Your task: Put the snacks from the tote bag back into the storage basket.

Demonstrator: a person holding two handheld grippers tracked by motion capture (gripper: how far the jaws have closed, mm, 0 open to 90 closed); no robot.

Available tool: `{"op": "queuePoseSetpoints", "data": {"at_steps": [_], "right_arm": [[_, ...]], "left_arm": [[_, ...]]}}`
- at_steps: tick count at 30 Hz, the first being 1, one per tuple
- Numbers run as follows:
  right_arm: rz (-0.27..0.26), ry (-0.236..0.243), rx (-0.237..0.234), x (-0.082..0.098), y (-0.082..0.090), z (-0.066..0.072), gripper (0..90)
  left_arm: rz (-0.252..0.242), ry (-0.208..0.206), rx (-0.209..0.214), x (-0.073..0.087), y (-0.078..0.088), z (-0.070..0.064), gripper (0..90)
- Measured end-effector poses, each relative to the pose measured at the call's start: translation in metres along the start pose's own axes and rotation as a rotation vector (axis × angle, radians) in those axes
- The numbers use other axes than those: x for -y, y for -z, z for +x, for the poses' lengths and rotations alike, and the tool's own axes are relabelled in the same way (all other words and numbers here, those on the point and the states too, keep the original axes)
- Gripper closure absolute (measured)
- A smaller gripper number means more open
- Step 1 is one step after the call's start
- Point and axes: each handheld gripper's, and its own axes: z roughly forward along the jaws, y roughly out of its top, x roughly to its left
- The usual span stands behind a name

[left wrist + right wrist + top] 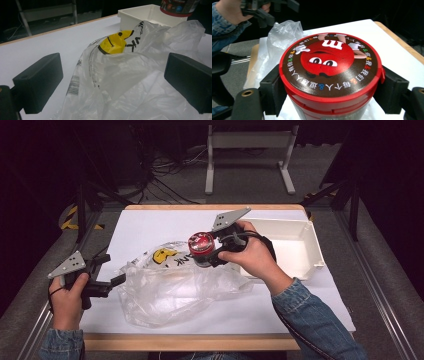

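Canister [329,75]: round, red lid with cartoon face and ring of printed characters, clamped between right gripper [212,251] jaws above clear plastic bag [175,287], near white bin [300,245]. Canister's lower body cut off. Left gripper [117,281] jaws apart at bag edge; contact unclear.

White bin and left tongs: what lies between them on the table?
In the high view, the crumpled clear plastic bag fills the stretch between the left tongs and the white bin; the right tongs hold a red-lidded candy jar above it.
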Motion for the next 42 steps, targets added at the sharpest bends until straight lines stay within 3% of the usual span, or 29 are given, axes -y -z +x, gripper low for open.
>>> {"op": "queuePoseSetpoints", "data": {"at_steps": [8,13,42], "right_arm": [[-0.009,-0.019,0.043,0.007,0.013,-0.017,23.1],[-0.009,-0.041,0.074,0.013,0.02,-0.03,23.1],[-0.012,-0.114,0.225,0.04,0.051,-0.086,23.1]], "left_arm": [[-0.018,-0.011,0.013,-0.001,0.0,-0.001,2.1],[-0.016,0.018,0.039,-0.002,0.002,-0.002,2.0],[-0.016,0.016,0.043,-0.003,0.002,-0.003,1.8]]}}
